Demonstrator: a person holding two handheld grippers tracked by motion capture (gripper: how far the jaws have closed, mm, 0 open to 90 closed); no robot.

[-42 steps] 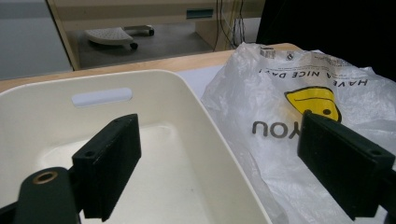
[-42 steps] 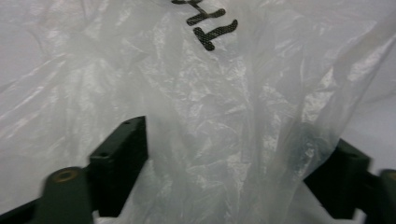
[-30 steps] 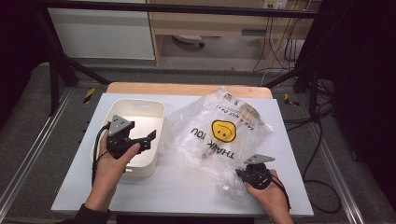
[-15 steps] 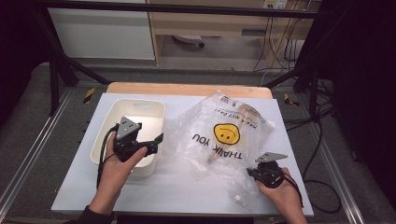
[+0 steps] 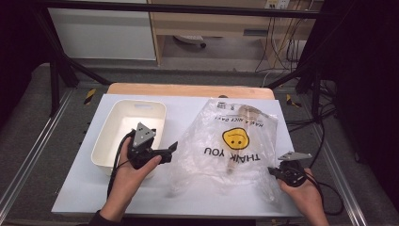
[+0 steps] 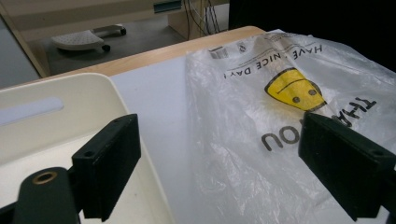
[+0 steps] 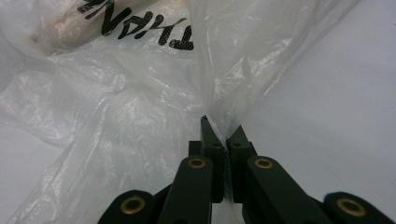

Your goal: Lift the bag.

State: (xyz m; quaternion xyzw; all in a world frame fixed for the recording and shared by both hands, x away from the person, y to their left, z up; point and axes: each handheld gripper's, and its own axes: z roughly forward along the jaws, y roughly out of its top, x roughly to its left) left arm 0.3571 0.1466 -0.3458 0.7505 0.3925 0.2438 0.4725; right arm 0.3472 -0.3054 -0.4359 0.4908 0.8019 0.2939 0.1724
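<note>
Left tongs (image 5: 171, 149) shifted bagward, wide | right tongs (image 7: 223, 133) pinch plastic bag (image 5: 235, 141) | tub (image 5: 109, 136) empty

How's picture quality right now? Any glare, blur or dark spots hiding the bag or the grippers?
High view: soft focus, dark surround, bright glow inside the white bin. Left gripper view: the plastic bag prints sharply, the near jaws of the left gripper look slightly soft. Right gripper view: the right gripper is crisp on the film, lettering behind mildly blurred.

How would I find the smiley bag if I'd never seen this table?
Look at the white table. Right of the cream tub lies a crinkly clear plastic bag. It alone has a yellow smiley and black THANK YOU lettering.
</note>
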